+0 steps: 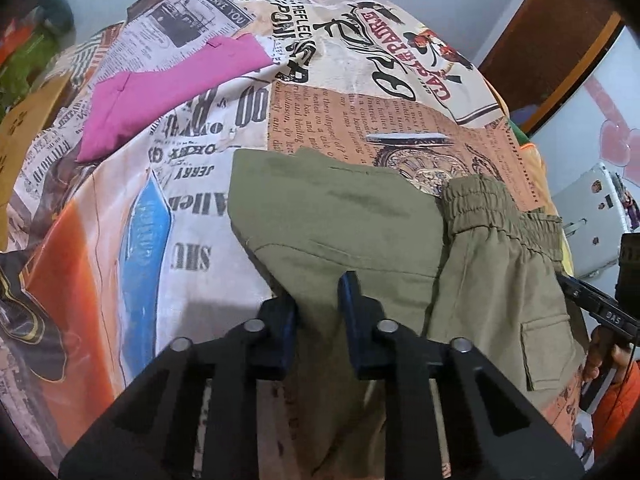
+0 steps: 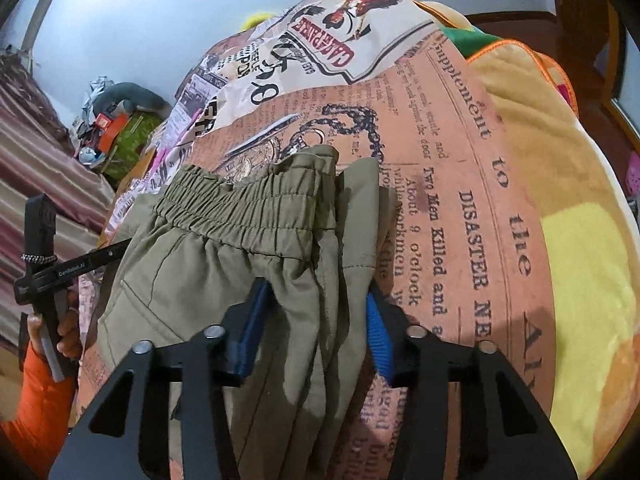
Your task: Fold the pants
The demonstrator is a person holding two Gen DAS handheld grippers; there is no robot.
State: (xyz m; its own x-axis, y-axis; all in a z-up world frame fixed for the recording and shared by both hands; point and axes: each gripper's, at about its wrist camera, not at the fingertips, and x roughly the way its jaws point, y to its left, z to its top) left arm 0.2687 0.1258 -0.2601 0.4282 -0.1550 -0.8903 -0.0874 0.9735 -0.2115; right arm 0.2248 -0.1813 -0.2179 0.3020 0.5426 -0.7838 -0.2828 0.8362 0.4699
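Note:
Olive green pants (image 1: 344,220) lie partly folded on a newspaper-print sheet (image 1: 192,200), elastic waistband (image 1: 496,216) at the right. My left gripper (image 1: 320,300) holds pants fabric between its narrowly spaced blue-padded jaws. In the right wrist view the pants (image 2: 224,264) lie bunched, waistband (image 2: 248,212) across the middle. My right gripper (image 2: 316,320) has its jaws wide, with thick folds of the pants between them. The left gripper's handle (image 2: 44,256) shows at the left edge.
A pink garment (image 1: 160,96) lies on the sheet at the far left. A yellow and orange blanket (image 2: 560,200) covers the bed's right side. Clutter and striped bedding (image 2: 40,168) sit at the left. A wooden door frame (image 1: 552,40) stands behind.

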